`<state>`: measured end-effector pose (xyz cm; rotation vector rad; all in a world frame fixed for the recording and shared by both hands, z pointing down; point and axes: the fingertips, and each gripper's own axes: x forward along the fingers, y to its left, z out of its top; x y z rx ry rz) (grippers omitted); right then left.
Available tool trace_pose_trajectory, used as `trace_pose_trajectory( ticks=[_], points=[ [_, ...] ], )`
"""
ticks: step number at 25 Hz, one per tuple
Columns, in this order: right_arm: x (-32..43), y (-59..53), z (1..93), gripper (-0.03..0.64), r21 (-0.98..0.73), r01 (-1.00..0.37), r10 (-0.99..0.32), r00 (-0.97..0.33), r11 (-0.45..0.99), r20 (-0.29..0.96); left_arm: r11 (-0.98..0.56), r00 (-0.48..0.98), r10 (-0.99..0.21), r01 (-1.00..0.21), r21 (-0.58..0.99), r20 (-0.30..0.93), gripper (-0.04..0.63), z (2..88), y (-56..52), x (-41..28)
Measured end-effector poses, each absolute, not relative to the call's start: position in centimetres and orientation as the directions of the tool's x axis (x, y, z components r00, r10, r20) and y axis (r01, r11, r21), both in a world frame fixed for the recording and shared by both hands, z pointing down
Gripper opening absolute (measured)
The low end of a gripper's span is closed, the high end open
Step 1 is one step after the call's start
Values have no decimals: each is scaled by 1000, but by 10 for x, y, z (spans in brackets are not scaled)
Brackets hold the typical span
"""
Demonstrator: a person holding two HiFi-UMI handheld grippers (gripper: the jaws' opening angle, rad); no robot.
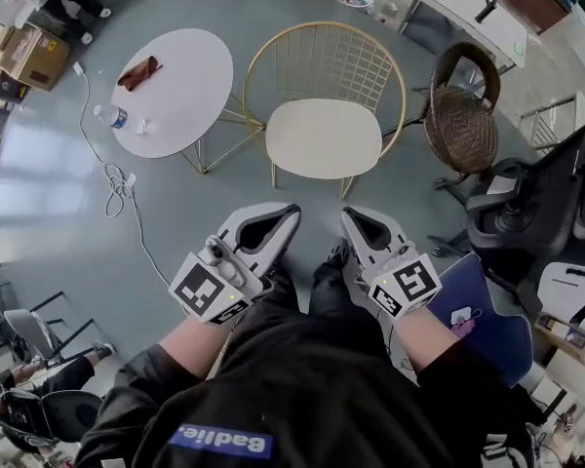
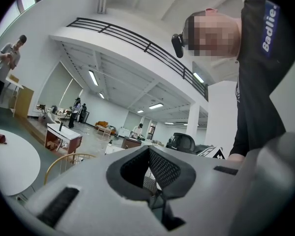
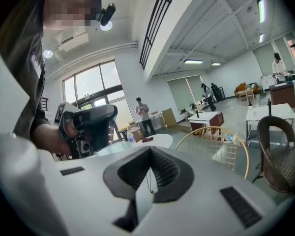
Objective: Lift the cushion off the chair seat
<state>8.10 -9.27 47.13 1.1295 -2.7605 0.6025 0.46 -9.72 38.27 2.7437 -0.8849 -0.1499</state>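
Observation:
A cream cushion lies flat on the seat of a gold wire chair straight ahead of me. My left gripper and right gripper are held side by side near my body, short of the chair's front legs and touching nothing. The jaws of both are together with nothing between them. The left gripper view catches only the chair's gold rim beyond the left gripper. Over the right gripper, the right gripper view takes in the chair's wire back and the left gripper.
A white round table stands left of the chair, with a water bottle and a brown item on it. A wicker chair stands to the right, a black office chair nearer. A white cable trails across the floor.

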Motion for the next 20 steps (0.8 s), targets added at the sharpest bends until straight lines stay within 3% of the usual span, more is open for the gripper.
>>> trace_pose_trajectory(
  ticks=[20],
  points=[
    [90, -146, 670, 25, -513, -712, -603, -692, 480, 397, -753, 801, -596, -584, 304, 63, 14, 485, -166, 25]
  ],
)
